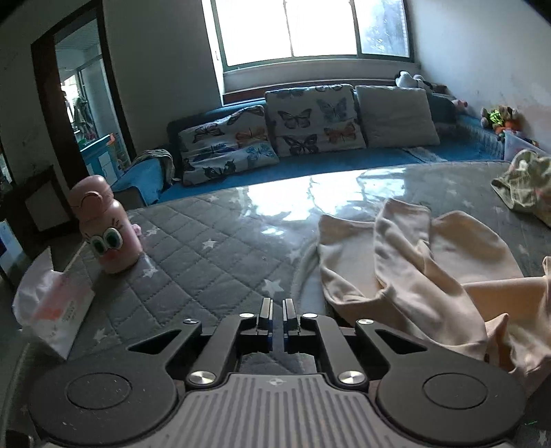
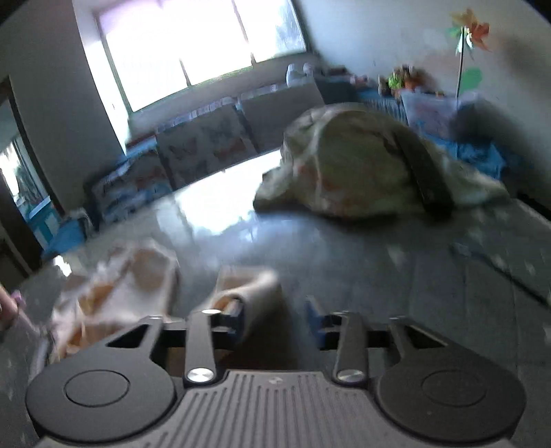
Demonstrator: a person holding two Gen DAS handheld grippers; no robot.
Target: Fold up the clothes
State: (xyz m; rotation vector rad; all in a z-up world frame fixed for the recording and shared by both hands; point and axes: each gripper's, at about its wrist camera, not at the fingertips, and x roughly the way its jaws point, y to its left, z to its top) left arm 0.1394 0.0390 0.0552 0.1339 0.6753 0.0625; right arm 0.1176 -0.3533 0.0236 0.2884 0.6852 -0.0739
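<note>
a: lying rumpled on the grey star-print quilt [image 1: 193,248] is the cream garment [image 1: 423,272], spread to the right of the left gripper [image 1: 277,306] with one long fold draped across its middle.

b: and the left gripper itself?

a: its fingers are pressed almost together with only a thin slit between them, nothing caught in it. it hangs over the quilt just beside the garment's near-left edge, apart from the cloth.

b: the right side?

a: the right wrist view is smeared with motion blur. the right gripper [image 2: 277,320] has its fingers spread wide, and a corner of the cream garment [image 2: 251,293] sits in the gap, up against the left finger. the rest of the cloth bunches to the left. i cannot tell if the cloth touches the right finger.

b: what else is on the bed?

a: a second garment [image 2: 347,165], greenish with a pale print and a dark band, is heaped further back to the right, well apart from the cream one. it also shows at the right edge of the left view.

b: and on the left?

a: a pink bottle [image 1: 103,227] with cartoon eyes stands upright near the quilt's left edge, with a tissue pack [image 1: 51,310] nearer the camera beside it. behind the bed, butterfly cushions [image 1: 275,127] lean along a blue couch [image 1: 310,165] under a bright window [image 1: 310,27].
</note>
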